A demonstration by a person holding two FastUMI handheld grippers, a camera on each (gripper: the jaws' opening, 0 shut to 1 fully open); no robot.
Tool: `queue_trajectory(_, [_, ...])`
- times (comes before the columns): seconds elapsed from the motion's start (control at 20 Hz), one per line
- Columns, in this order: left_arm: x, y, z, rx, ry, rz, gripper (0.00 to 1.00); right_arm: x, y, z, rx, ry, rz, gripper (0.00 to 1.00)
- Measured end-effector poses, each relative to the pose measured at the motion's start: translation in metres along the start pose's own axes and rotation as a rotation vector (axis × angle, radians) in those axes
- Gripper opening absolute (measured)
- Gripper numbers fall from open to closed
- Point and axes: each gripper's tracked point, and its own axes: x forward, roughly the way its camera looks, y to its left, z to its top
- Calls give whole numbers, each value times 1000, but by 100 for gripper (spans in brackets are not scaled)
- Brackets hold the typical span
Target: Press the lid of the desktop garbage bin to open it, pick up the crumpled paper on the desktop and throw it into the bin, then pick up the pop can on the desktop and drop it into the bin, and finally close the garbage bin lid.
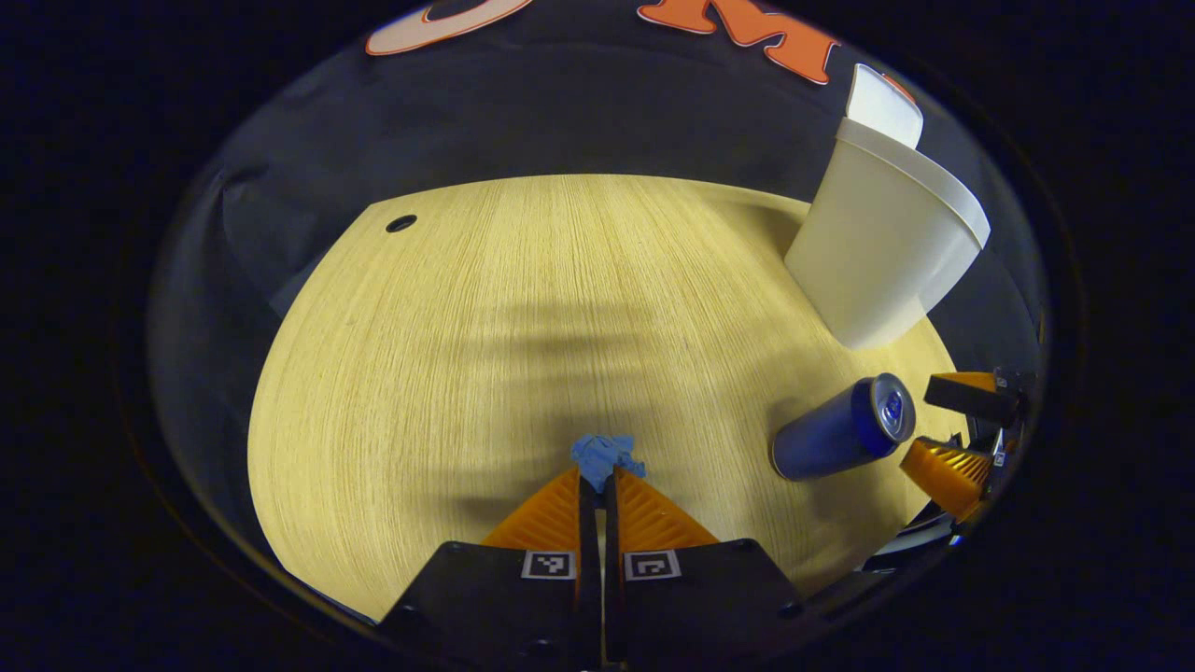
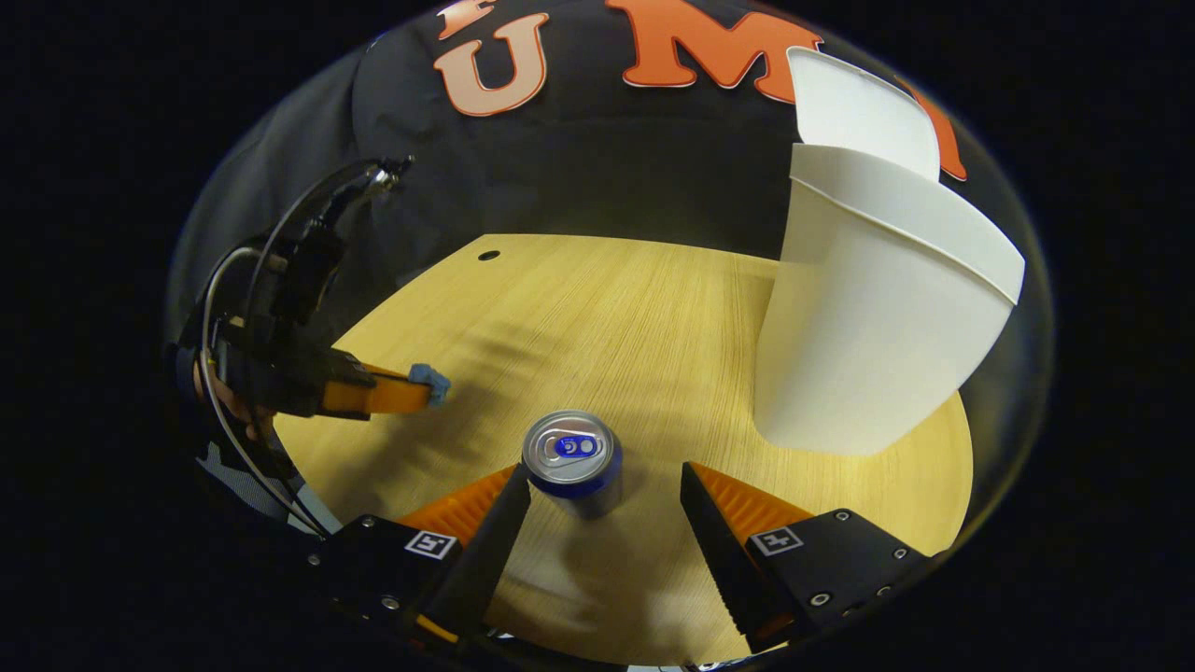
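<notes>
Wooden desktop: blue pop can upright, bin lid open.

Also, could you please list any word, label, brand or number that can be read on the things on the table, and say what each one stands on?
No readable words or numbers on the objects.
pop can: blue mark on the pull tab, too small to read; side shows no legible print.
garbage bin: plain, no text.
crumpled paper: no text.
left gripper and right gripper: square black-and-white coded markers, patterns rather than words.
</notes>
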Motion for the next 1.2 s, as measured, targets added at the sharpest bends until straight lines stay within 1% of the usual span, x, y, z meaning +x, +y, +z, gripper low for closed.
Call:
queue_trajectory(0.4, [0, 0, 0, 0, 0, 0, 5, 30, 12, -13, -81, 36, 58, 98])
queue_trajectory(0.45, [-4, -4, -4, -13, 25, -16, 5, 32, 13, -15, -88, 40, 63, 98])
queue_trajectory(0.5, [-15, -7, 2, -16, 18, -13, 5, 35, 15, -16, -95, 48, 67, 98])
queue_trajectory(0.7, [-22, -6, 4, -27, 3, 4, 5, 45, 14, -19, -114, 63, 62, 97])
queue_trajectory(0.75, [-22, -7, 3, -31, 3, 4, 5, 45, 14, -20, -116, 71, 63, 96])
queue_trajectory(0.8, [-24, -7, 3, -35, 2, 4, 5, 46, 13, -19, -117, 75, 64, 91])
queue_trajectory(0.95, [-29, -10, 3, -32, -7, 1, 5, 50, 17, -22, -117, 77, 66, 84])
queue_trajectory(1.0, [-31, -11, 5, -30, -11, 0, 6, 51, 18, -21, -117, 73, 67, 80])
queue_trajectory(1.2, [-27, -14, 7, -20, -14, -15, 5, 45, 16, -18, -117, 57, 63, 77])
